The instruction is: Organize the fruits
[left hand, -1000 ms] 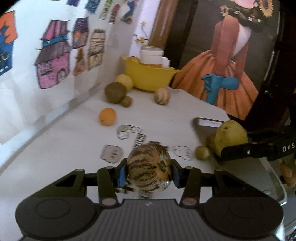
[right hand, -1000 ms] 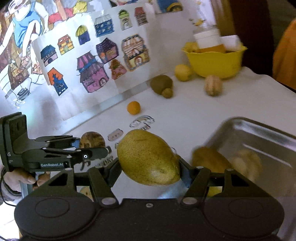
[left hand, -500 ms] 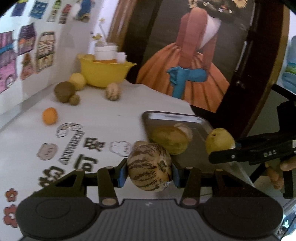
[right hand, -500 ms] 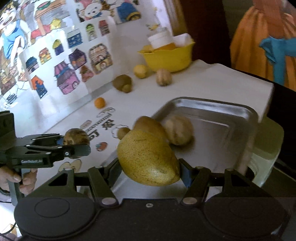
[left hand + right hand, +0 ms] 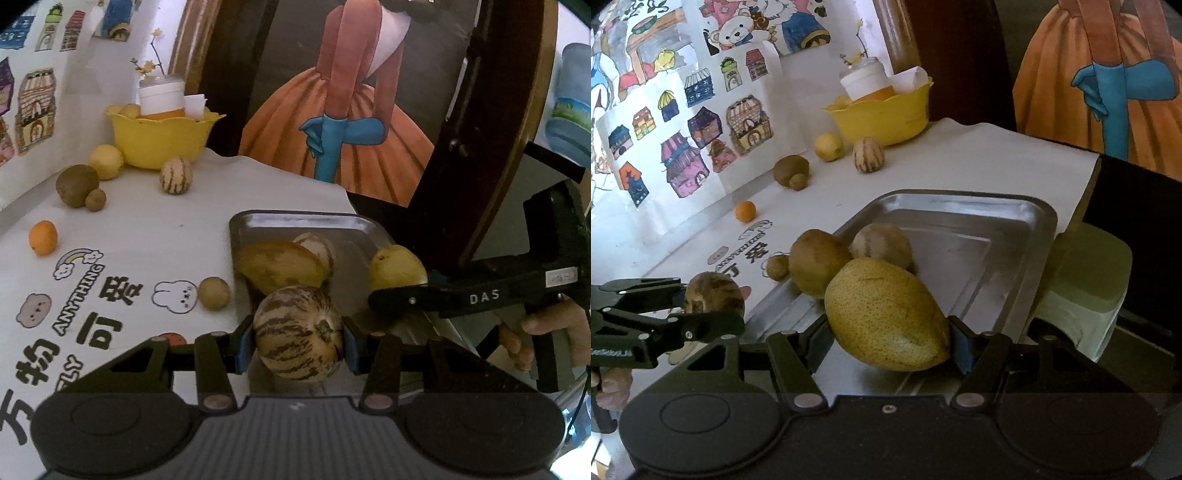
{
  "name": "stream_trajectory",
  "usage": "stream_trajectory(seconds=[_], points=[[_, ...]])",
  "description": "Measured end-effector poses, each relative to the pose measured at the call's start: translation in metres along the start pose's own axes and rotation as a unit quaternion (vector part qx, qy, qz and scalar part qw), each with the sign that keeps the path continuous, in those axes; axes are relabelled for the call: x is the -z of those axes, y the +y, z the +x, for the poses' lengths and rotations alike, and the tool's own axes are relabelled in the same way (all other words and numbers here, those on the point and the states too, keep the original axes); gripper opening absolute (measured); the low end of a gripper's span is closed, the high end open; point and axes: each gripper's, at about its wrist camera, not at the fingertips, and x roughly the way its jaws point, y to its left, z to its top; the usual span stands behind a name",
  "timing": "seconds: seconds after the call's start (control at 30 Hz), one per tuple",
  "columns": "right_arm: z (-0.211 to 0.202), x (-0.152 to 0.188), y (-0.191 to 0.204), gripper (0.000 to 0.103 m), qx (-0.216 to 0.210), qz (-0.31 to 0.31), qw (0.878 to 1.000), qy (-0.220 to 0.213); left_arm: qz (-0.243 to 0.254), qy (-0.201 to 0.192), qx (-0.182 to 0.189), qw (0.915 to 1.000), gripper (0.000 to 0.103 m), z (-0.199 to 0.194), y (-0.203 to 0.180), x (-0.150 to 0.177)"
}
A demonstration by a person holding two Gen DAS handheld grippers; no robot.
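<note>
Fingers (image 5: 240, 345) of the left gripper (image 5: 298, 345) clamp a striped melon (image 5: 298, 332) over the tray's (image 5: 960, 195) near-left rim, while the right gripper (image 5: 886, 350) clamps a pear (image 5: 886, 314), long axis crosswise, above the tray's near end.

Speckled yellow pear (image 5: 886, 314) between right hand-held gripper (image 5: 886, 341) pads, over metal tray (image 5: 979, 206).
</note>
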Motion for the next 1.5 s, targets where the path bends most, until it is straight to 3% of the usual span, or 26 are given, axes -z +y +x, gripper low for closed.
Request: stream_trajectory(seconds=[0.93,1.5], points=[[0.012,0.006,0.014,0.068,0.054,-0.092,0.994,-0.02,0.048,0.023,-0.013,0.9985,0.052,0.02,-0.015,0.011],[0.008,0.009,0.012,0.072,0.061,-0.084,0.994,-0.024,0.052,0.032,-0.01,0.9981,0.055,0.019,-0.018,0.016]])
